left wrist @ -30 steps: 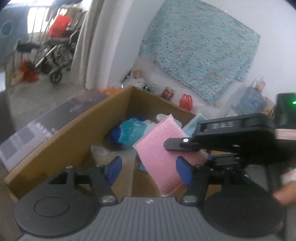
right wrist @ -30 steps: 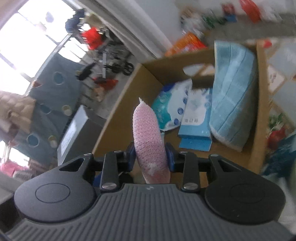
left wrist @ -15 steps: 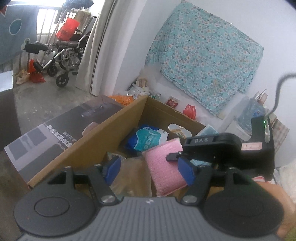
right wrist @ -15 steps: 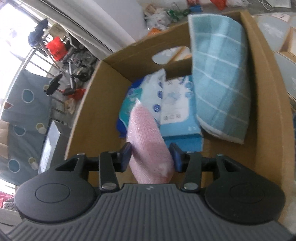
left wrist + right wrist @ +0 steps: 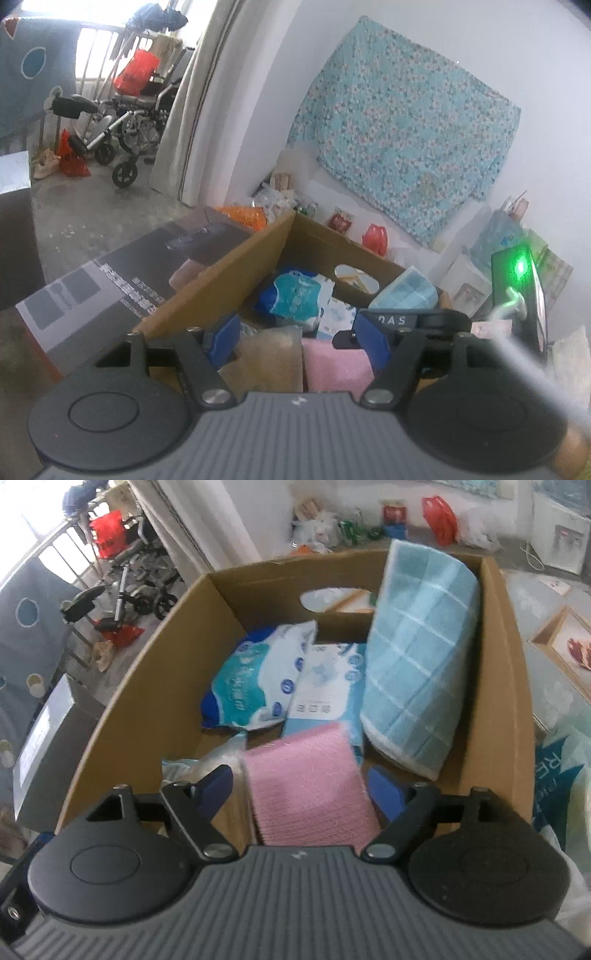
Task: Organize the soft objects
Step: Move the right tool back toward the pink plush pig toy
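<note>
A pink cloth [image 5: 310,786] lies flat in the near end of the cardboard box [image 5: 513,686], between my right gripper's spread fingers. My right gripper [image 5: 301,788] is open, just above the box, and holds nothing. A folded blue checked towel [image 5: 421,664] leans on the box's right wall. Two blue-and-white soft packs [image 5: 255,683] lie in the middle. My left gripper [image 5: 295,339] is open and empty at the box's near edge, with the pink cloth [image 5: 336,365] and the right gripper's body [image 5: 413,321] in front of it.
A clear plastic bag [image 5: 207,764] lies left of the pink cloth. A dark flat carton [image 5: 122,284] lies left of the box. Bags and clutter stand along the far wall [image 5: 369,524]. A wheelchair [image 5: 125,122] stands at far left.
My right gripper lowered the pink cloth into the box and opened. The cloth now lies flat. My left gripper stayed open and drew back a little.
</note>
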`<state>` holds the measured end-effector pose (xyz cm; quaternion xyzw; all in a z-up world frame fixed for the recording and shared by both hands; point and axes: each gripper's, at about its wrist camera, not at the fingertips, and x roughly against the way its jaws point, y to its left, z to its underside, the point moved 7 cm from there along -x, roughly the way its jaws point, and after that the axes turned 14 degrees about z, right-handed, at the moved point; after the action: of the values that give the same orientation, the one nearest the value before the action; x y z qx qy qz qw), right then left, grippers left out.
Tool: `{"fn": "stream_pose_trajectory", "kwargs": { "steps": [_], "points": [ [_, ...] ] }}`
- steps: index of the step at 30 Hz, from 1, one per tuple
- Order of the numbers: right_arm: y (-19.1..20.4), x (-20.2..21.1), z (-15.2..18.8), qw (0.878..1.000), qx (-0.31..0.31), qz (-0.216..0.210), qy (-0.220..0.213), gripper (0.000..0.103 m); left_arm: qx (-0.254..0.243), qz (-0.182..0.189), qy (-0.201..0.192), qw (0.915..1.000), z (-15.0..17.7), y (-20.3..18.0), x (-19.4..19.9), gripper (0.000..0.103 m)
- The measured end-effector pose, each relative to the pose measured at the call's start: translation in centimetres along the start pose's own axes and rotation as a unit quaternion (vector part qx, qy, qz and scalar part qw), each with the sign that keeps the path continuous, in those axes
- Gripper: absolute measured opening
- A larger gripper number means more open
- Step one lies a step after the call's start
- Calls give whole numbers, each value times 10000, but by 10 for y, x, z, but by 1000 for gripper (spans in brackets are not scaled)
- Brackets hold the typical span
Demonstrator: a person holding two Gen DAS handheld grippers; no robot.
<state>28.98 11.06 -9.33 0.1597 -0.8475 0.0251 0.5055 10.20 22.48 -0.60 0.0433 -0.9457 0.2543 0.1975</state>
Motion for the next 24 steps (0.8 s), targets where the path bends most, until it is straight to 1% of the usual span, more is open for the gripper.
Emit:
{"fn": "stream_pose_trajectory", "kwargs": {
  "steps": [4, 6, 7, 9, 10, 12, 14, 15, 18, 20, 21, 24],
  "points": [
    [-2, -2, 3, 9993, -143, -232, 249, 82, -25, -28, -126, 9999, -6, 1, 12, 71],
    [-1, -2, 7, 9980, -261, -439, 385, 82, -45, -47, -177, 9998, -8, 2, 17, 72],
    [0, 1, 8, 9966, -361, -608, 415, 82, -66, -46, -188, 9998, -9, 2, 19, 72],
    [2, 11, 9, 9919, -518, -1078, 434, 82, -86, -7, -190, 9998, -10, 1, 23, 73],
    [2, 19, 9, 9902, -543, -1213, 418, 82, -93, 32, -187, 9998, -9, 0, 26, 74],
    [1, 39, 9, 9864, -497, -1526, 344, 82, -138, 137, -183, 9996, -8, -5, 31, 80],
    [-4, 65, 12, 9827, -406, -1796, 210, 82, -237, 300, -162, 9991, -4, -14, 36, 84],
    [-10, 82, 15, 9802, -336, -1947, 107, 82, -309, 409, -149, 9986, -2, -20, 39, 87],
    [-35, 127, 29, 9747, -165, -2213, -253, 87, -616, 887, -58, 9941, 10, -48, 47, 93],
    [-62, 157, 42, 9724, -203, -2263, -537, 92, -864, 1252, 32, 9883, 22, -72, 52, 95],
    [-81, 173, 49, 9708, -262, -2267, -742, 93, -972, 1394, 78, 9854, 28, -81, 53, 97],
    [-147, 215, 77, 9658, -634, -2038, -1474, 96, -1360, 1911, 319, 9716, 51, -120, 53, 98]
  ]
}}
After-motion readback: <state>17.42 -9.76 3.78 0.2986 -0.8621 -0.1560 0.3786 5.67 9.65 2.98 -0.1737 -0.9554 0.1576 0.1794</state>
